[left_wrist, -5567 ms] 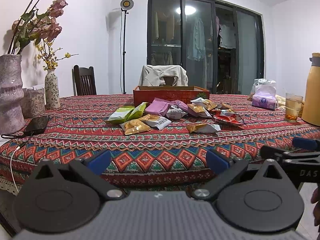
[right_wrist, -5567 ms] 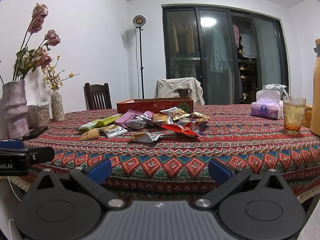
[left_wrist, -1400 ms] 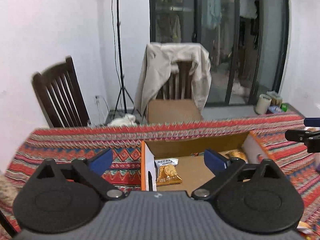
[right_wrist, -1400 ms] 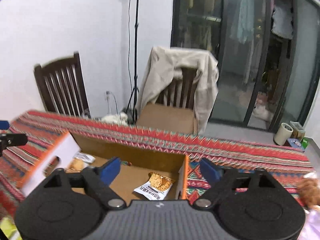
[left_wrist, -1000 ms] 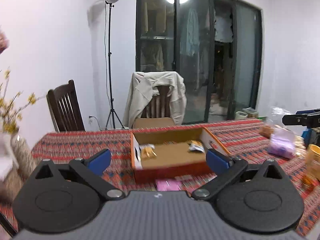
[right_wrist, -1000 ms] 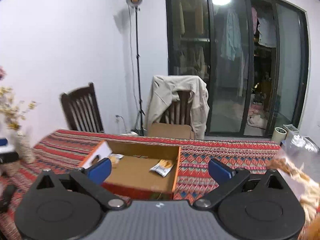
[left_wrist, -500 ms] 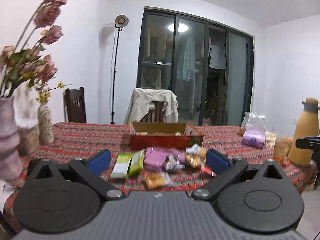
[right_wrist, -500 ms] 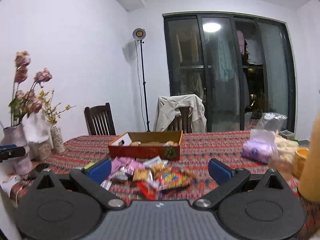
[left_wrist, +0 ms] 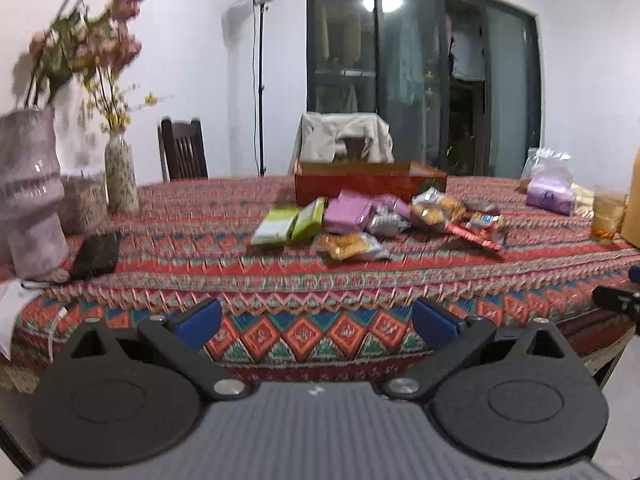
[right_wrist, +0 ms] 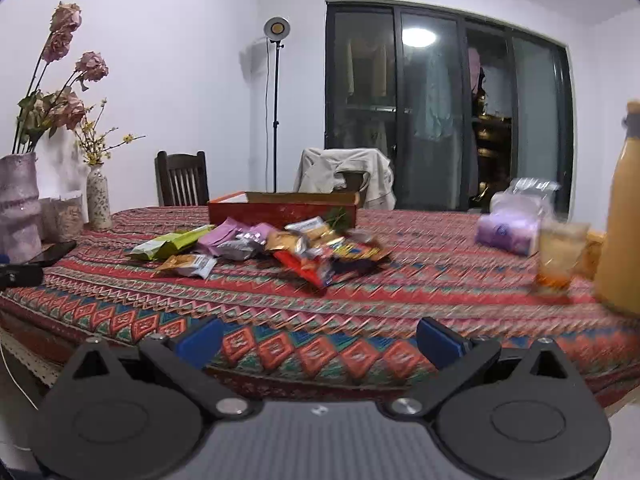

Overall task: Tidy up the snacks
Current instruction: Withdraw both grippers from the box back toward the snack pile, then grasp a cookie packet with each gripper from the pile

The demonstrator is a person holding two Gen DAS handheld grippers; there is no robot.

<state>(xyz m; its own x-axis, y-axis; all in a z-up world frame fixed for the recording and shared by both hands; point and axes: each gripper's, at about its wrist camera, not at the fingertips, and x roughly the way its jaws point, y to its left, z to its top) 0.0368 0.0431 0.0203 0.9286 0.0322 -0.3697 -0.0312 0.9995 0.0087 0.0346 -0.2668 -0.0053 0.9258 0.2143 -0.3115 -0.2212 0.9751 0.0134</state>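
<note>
A pile of snack packets (left_wrist: pixel 376 220) lies in the middle of the patterned tablecloth (left_wrist: pixel 280 276), also seen in the right wrist view (right_wrist: pixel 280 248). It holds green (left_wrist: pixel 288 224), purple (left_wrist: pixel 348 212), orange (left_wrist: pixel 352 246) and red (left_wrist: pixel 476 236) packets. Behind it stands an open red-orange cardboard box (left_wrist: pixel 368 186), also in the right wrist view (right_wrist: pixel 280 208). My left gripper (left_wrist: pixel 316 322) is open and empty, held off the table's near edge. My right gripper (right_wrist: pixel 318 340) is open and empty at the near edge too.
Two vases with flowers (left_wrist: pixel 28 200) (left_wrist: pixel 120 176) and a black phone (left_wrist: pixel 96 256) stand at the left. A purple tissue pack (left_wrist: pixel 548 194), a glass of drink (right_wrist: pixel 560 252) and a yellow flask (right_wrist: pixel 624 224) stand at the right. Chairs (left_wrist: pixel 184 156) stand behind the table.
Both grippers pulled back from above the box and dropped to the table's near edge. The box now holds a few packets and the pile is smaller. Both stay open and empty.
</note>
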